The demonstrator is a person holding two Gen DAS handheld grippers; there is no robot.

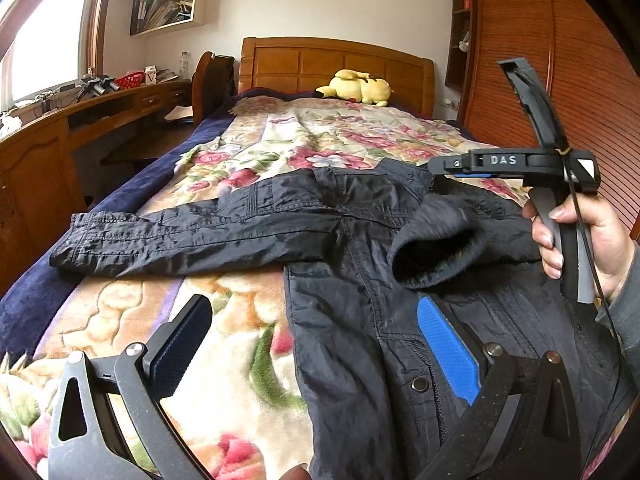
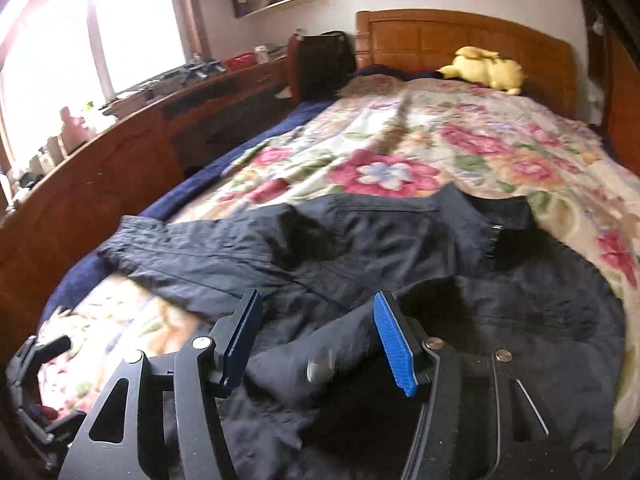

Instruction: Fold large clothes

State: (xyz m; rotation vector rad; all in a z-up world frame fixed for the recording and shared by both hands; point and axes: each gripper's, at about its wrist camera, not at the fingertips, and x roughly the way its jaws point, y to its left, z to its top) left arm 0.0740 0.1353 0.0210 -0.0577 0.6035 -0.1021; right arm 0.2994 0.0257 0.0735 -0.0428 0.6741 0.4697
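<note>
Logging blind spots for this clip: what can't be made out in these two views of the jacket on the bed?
- Jacket hem: cut off by the bottom edge in both views.
- Its right side, left wrist view: behind the hand holding the right gripper.
- Right sleeve cuff, right wrist view: motion-blurred between the open jaws; contact unclear.
- Shelf items: too small to identify.

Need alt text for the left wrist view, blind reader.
A black jacket lies on a floral blanket, one sleeve stretched left. The open left gripper hovers over its lower edge; the right gripper is at the collar. A yellow plush rests by the headboard.
</note>
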